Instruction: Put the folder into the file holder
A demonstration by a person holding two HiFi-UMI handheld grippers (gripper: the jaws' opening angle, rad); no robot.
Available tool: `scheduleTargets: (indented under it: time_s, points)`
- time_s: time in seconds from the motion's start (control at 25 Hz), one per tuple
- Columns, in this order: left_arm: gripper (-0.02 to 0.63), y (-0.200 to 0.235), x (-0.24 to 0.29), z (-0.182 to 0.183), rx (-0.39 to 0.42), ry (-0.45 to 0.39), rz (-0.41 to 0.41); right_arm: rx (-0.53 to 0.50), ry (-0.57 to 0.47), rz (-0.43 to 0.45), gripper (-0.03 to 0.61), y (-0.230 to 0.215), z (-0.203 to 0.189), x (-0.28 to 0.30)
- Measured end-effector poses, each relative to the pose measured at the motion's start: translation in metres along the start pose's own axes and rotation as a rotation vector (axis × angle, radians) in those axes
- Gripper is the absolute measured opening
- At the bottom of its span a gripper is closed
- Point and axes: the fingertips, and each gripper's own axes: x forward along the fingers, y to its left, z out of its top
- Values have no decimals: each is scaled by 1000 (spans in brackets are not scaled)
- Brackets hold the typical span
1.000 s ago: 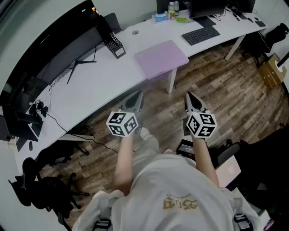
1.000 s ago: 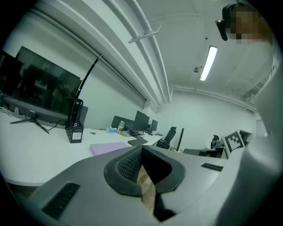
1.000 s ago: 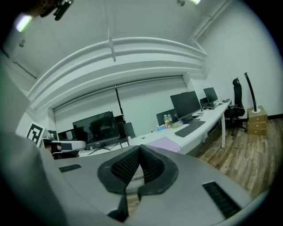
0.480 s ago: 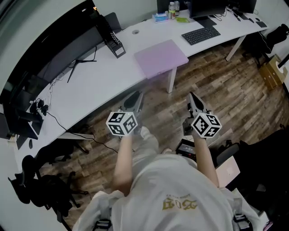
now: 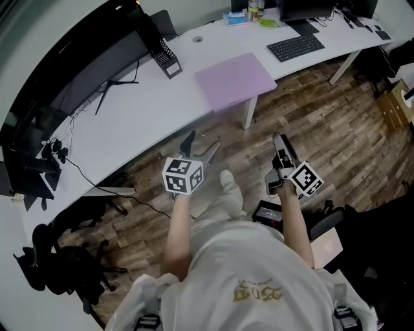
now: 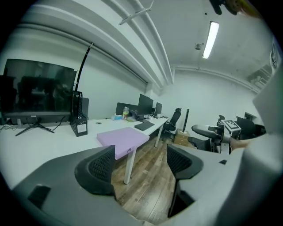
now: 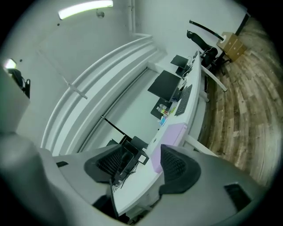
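Left gripper (image 6: 140,161) and right gripper (image 7: 141,164) — shut before — are opening ribbed, empty jaws.

Count log, as I see it from my station.

- Tabletop (image 5: 129,123), long and white: one.
- Folder (image 5: 236,79), purple: one.
- File holder (image 5: 167,61), black mesh: one.
- Keyboard (image 5: 295,47): one.
- Cardboard box (image 5: 392,103) on the floor: one.
- Lit ceiling tube (image 6: 208,39): one.
- Grippers: two, the left gripper (image 5: 200,145) and the right gripper (image 5: 279,138). The jaws of both are opening, with nothing between them.
- Marker cubes: two, the left cube (image 5: 182,175) and the right cube (image 5: 305,180).
- Bottles (image 5: 257,9) at the tabletop's far edge: too small for me to count.
- Office chairs (image 6: 174,120): more than one; I cannot fix the number.
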Motion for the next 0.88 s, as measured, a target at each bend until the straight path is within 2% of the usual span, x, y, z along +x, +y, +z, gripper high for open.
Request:
scheduleTargets:
  time_s: [0.16,0.32,0.52,0.76,0.88]
  points:
    - [370,20,40,4,-18,20,-8,-10,26,-46,268,-23,6,24]
    - [364,41,89,13,-16,46,-25,13,8,-90,264,-52,24,55]
    - [360,66,146,13,-3,122,-48,49,-2,-158,264,-93,40,94]
    - [364,90,202,1,110,265,-98,96,23,-219,267,-126,33,138]
    - [365,93,220,-10,145,335,-127,49,81,-257,271,-141,26,157]
